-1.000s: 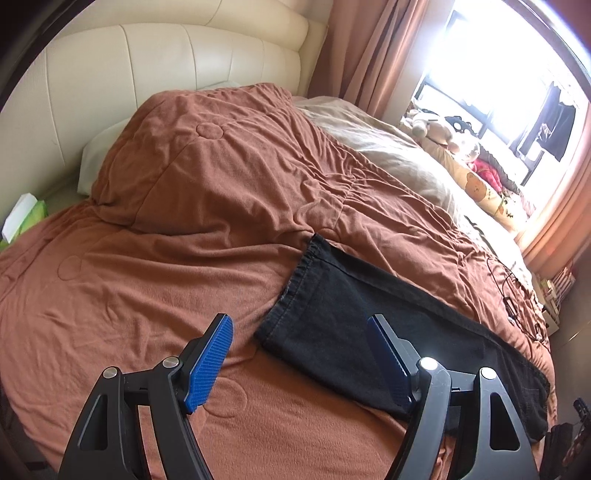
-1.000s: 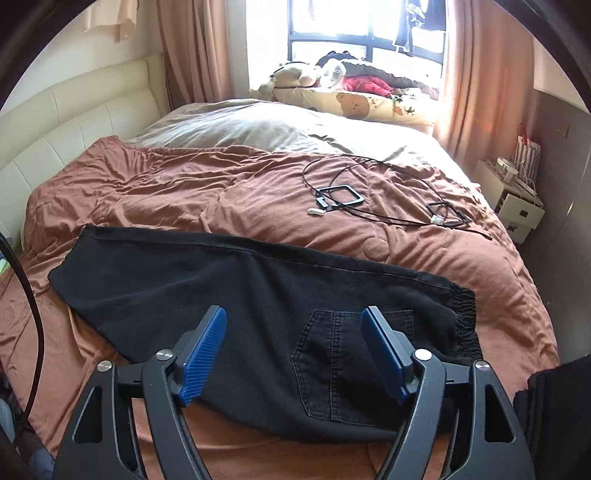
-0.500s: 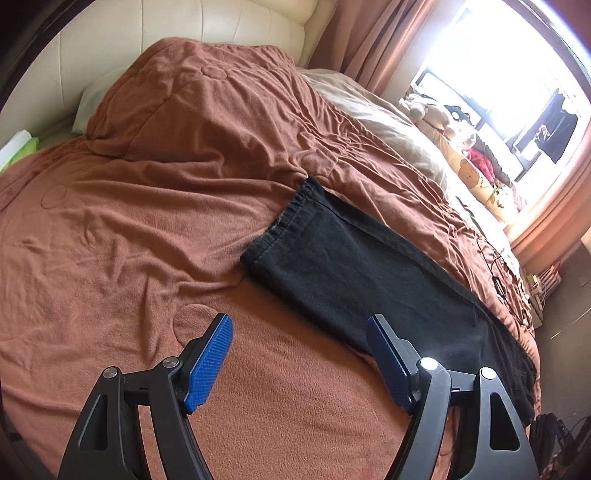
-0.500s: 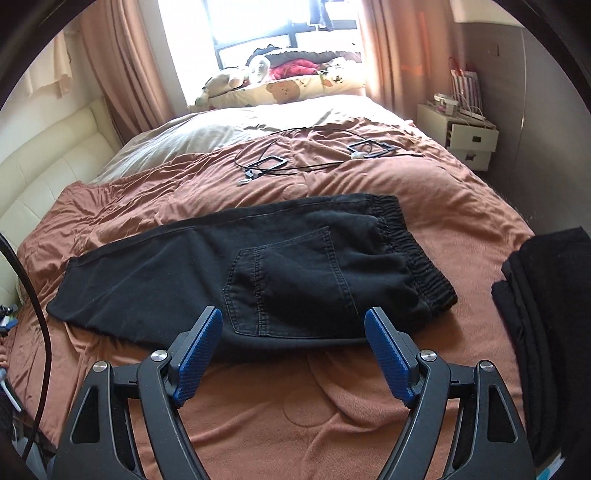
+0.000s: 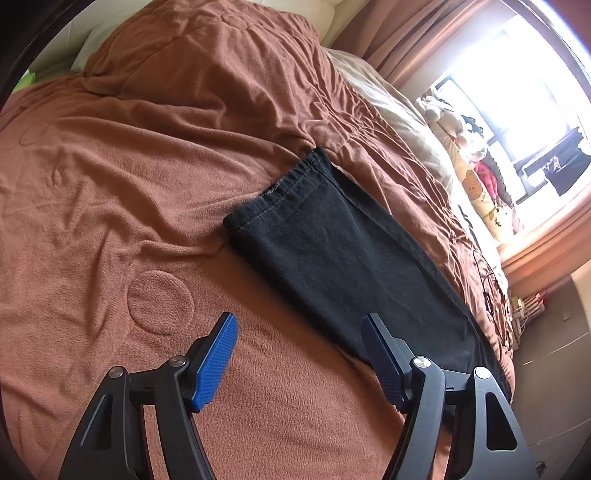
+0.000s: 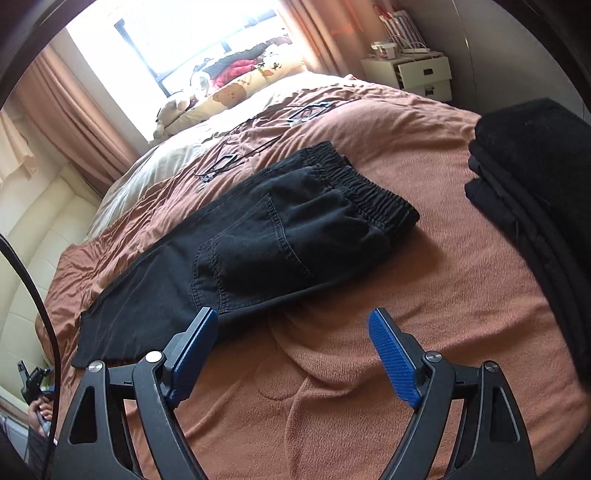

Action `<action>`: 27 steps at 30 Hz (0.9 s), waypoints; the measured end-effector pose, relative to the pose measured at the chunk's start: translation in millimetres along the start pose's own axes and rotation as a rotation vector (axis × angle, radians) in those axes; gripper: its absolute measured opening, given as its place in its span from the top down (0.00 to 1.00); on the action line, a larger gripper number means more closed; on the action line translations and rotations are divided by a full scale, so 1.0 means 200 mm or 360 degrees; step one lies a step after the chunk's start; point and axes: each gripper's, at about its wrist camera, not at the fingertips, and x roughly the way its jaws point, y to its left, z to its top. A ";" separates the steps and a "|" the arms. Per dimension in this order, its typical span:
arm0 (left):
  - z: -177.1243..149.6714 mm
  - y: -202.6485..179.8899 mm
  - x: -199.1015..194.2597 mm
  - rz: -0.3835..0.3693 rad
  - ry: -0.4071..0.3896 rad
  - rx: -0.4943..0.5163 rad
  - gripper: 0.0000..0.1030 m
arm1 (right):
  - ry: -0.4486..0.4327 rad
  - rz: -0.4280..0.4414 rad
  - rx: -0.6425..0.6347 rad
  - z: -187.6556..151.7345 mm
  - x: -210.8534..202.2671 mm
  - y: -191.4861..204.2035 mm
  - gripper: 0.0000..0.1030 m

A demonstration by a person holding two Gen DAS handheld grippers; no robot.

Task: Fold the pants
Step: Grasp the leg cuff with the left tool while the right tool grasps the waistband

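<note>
Left wrist view: the left gripper (image 5: 299, 332) hangs over the brown blanket (image 5: 110, 206) with its blue-padded fingers (image 5: 216, 363) spread fairly wide and closing, nothing between them but bare blanket. The right-hand finger sits just over the near edge of the black pants (image 5: 332, 258), though whether it touches the cloth cannot be told. From there the pants run away up and to the left, ending in a gathered cuff (image 5: 291, 181) ahead of the gap between the fingers. Beyond the cuff the blanket bunches into a raised fold before a cream headboard (image 5: 321, 14); to the right are curtains (image 5: 413, 33) and a bright window.

In the right wrist view, the right gripper (image 6: 291, 326) is also held wide, its jaws opening and empty. Its left-hand finger (image 6: 192, 358) overlaps the near edge of the pants (image 6: 280, 236), while the other finger stands over bare blanket (image 6: 424, 288). The pants lie flat, folded lengthwise, just ahead and to the left of the fingers: back pocket (image 6: 255, 243) closest, elastic waistband (image 6: 369, 188) up to the right, legs trailing off to the lower left. A stack of dark folded clothes (image 6: 539, 177) lies well apart at the right edge. Cables (image 6: 258, 144) lie on the blanket behind the pants, with a cream nightstand (image 6: 417, 74) beyond.
</note>
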 end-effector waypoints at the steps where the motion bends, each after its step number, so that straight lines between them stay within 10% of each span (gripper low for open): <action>1: 0.00 0.01 0.02 0.0003 0.0001 -0.0013 0.34 | 0.0009 0.0010 0.0028 -0.01 0.01 -0.02 0.20; 27: 0.13 0.16 0.44 -0.0001 0.0018 -0.0262 0.47 | -0.0039 0.0243 0.0596 -0.01 0.48 -0.34 0.25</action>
